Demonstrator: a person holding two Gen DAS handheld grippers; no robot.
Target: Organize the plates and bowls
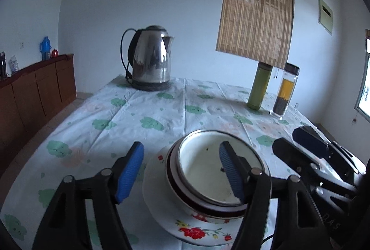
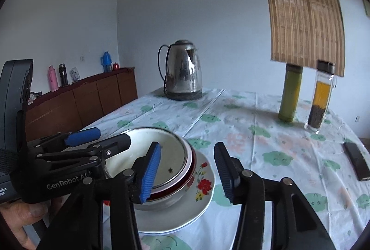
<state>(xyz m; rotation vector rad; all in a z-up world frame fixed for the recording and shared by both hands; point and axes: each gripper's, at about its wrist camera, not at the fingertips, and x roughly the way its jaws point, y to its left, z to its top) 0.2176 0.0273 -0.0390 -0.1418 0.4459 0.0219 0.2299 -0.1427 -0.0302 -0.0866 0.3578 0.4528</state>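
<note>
A white enamel bowl (image 1: 203, 171) (image 2: 171, 153) sits nested in a red-rimmed bowl (image 1: 172, 180) (image 2: 185, 186). Both rest on a flowered plate (image 1: 196, 231) (image 2: 204, 185) stacked on another plate. My left gripper (image 1: 181, 171) (image 2: 114, 136) is open astride the stack's left wall, with one pad above the bowl's inside and one outside. My right gripper (image 2: 187, 173) (image 1: 288, 139) is open astride the right wall in the same way. Neither gripper's pads press on the dishes.
A steel kettle (image 1: 150, 58) (image 2: 182, 69) stands at the table's far side. A green flask (image 1: 257, 86) and a glass tea bottle (image 1: 284, 92) stand at the far right. A black phone (image 2: 356, 164) lies at the right. A brown sideboard (image 1: 34, 92) lines the left wall. A hand (image 2: 23, 215) holds the left gripper.
</note>
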